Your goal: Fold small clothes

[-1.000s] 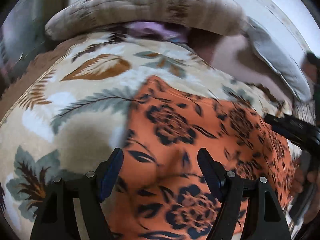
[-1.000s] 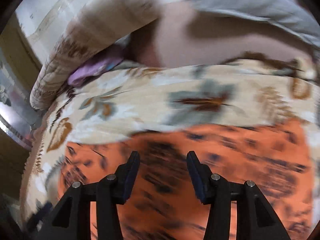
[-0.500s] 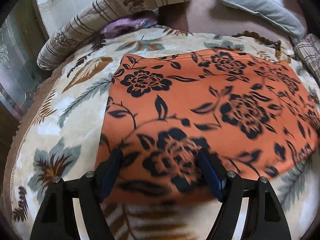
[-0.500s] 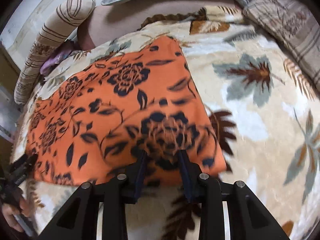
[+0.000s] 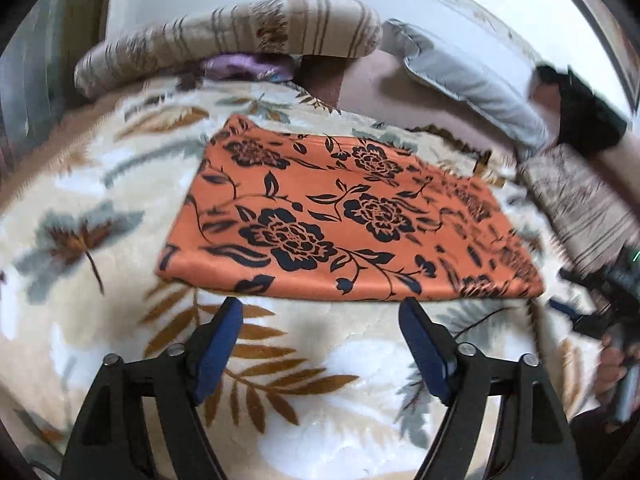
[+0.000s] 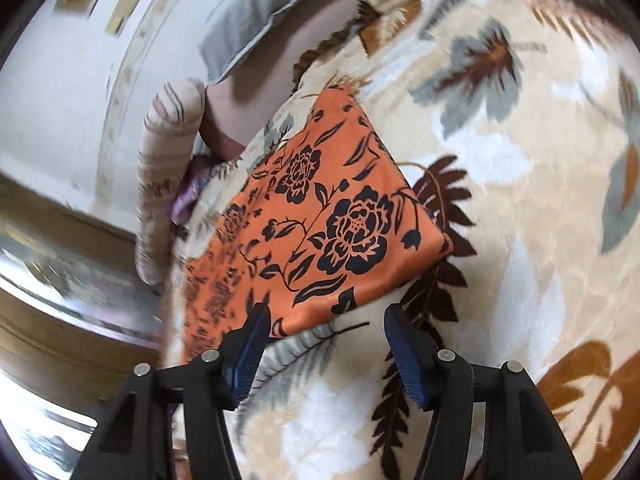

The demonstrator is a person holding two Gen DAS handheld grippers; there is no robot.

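1. The orange cloth (image 5: 348,216) lies flat on the bed, clear of both grippers; half a second ago its near edge sat between the fingers of each, and a second ago it filled the lower part of both views.
2. The left gripper (image 5: 320,312) has drawn back from the cloth's near folded edge. Its jaws are opening, already wide, with nothing between them but blanket.
3. The right gripper (image 6: 326,320) has let go: its jaws were pinched narrow on the edge half a second ago and are opening now. Its left finger (image 6: 252,336) overlaps the cloth's near edge in the picture; whether it touches I cannot tell. The gap between the fingers holds only blanket.
4. The cloth is a smooth, thin fabric, orange with dark navy flowers and trailing leaves, folded into a neat rectangle with a rounded fold along the near side.
5. The blanket (image 5: 100,200) beneath is plush and fuzzy, cream with grey-green and rust leaf prints.
6. At the head of the bed lie a striped beige bolster (image 5: 240,40) and a grey pillow (image 5: 472,84), with a small purple fabric (image 5: 244,66) tucked under the bolster.
7. In the left view the right gripper shows at the far right edge, blurred, with the hand (image 5: 612,368) that holds it.
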